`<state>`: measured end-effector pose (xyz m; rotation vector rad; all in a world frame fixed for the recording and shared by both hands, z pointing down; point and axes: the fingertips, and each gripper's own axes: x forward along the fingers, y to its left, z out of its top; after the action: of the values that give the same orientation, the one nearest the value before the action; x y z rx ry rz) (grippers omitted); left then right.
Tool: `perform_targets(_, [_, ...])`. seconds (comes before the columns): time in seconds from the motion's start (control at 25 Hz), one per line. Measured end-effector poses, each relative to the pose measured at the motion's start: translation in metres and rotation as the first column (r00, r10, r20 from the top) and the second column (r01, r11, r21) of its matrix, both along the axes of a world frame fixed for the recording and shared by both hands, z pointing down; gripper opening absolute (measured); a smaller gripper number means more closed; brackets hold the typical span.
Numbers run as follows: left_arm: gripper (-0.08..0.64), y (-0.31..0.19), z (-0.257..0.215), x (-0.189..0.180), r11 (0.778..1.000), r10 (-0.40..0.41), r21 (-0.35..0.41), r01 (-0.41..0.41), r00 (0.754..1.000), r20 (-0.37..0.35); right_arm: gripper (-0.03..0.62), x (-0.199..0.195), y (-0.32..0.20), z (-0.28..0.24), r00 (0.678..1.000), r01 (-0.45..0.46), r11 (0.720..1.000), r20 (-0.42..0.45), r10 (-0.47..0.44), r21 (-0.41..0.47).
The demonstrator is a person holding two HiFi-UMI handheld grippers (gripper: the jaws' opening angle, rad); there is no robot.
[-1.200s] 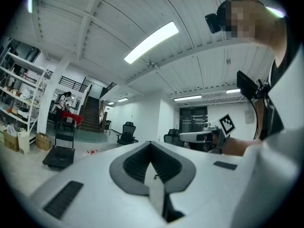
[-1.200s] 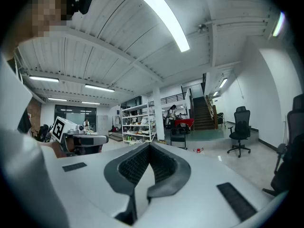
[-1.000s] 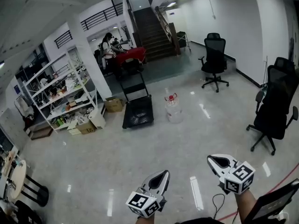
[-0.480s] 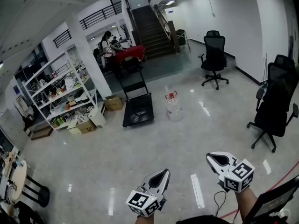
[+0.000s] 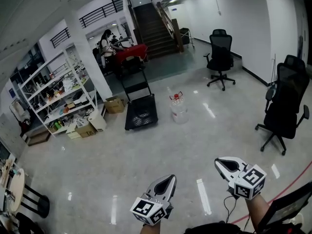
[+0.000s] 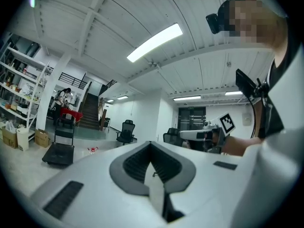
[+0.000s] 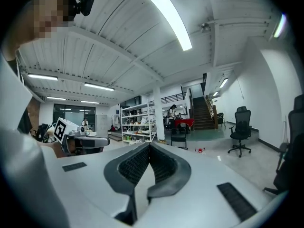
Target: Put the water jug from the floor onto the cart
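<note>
Since a second ago the water jug [image 5: 179,109] and cart [image 5: 141,113] have slid slightly up the head view. The jug stands on the floor [image 5: 146,160] at twelve o'clock, beside the cart, well ahead. In its own view the left hand-held gripper [image 6: 151,145] is pressed together, empty; the right hand-held gripper [image 7: 149,147] likewise. The smooth jug could slip from narrow jaws. An office chair [image 5: 219,57] at one o'clock blocks nothing.

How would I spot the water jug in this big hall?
From the dark staircase at the back, come forward to the black flat cart. Right of it, standing apart, is the water jug: clear plastic with a red top, unlike the black chairs nearby.
</note>
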<state>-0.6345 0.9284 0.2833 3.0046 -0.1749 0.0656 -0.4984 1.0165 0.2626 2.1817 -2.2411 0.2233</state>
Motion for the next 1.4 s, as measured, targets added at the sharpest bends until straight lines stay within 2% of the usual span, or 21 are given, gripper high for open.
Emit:
perform_targets(0.28, [-0.009, -0.020, 0.013, -0.008, 0.997, 0.060, -0.045, -0.061, 0.998, -0.027, 0.003, -0.012, -0.018, 0.013, 0.998, -0.058, 0.998, 0.001, 0.058, -0.026])
perform_targets(0.44, [-0.009, -0.036, 0.009, 0.002, 0.996, 0.067, -0.061, -0.069, 0.997, -0.043, 0.002, -0.011, -0.034, 0.011, 0.999, -0.047, 0.998, -0.005, 0.047, -0.047])
perform_targets(0.6, [-0.009, -0.064, 0.011, 0.024, 0.996, 0.060, -0.059, -0.061, 0.998, -0.027, 0.003, 0.011, -0.067, 0.011, 0.999, -0.034, 0.999, 0.000, 0.034, -0.032])
perform_targets(0.84, [-0.009, -0.119, 0.002, 0.095, 0.999, 0.024, -0.040, -0.024, 1.000, -0.008, 0.002, 0.090, -0.129, 0.018, 0.998, -0.005, 1.000, 0.060, 0.005, -0.001])
perform_targets(1.0, [-0.009, -0.158, -0.010, 0.162, 1.000, -0.014, -0.022, 0.013, 1.000, -0.017, 0.002, 0.162, -0.165, 0.007, 0.999, 0.015, 0.999, 0.044, -0.017, 0.043])
perform_targets(1.16, [-0.009, -0.179, -0.018, 0.222, 1.000, -0.006, 0.005, 0.007, 1.000, -0.012, 0.003, 0.226, -0.191, -0.001, 0.999, 0.021, 0.998, 0.036, -0.023, 0.058])
perform_targets(1.28, [-0.009, -0.195, -0.017, 0.254, 1.000, -0.025, -0.006, 0.025, 1.000, -0.006, 0.002, 0.256, -0.210, 0.002, 0.999, 0.045, 0.998, 0.011, -0.045, 0.049])
perform_targets(1.4, [-0.009, -0.207, -0.014, 0.280, 1.000, -0.018, -0.009, 0.018, 1.000, 0.016, 0.003, 0.280, -0.229, 0.005, 0.998, 0.059, 0.997, 0.022, -0.060, 0.056])
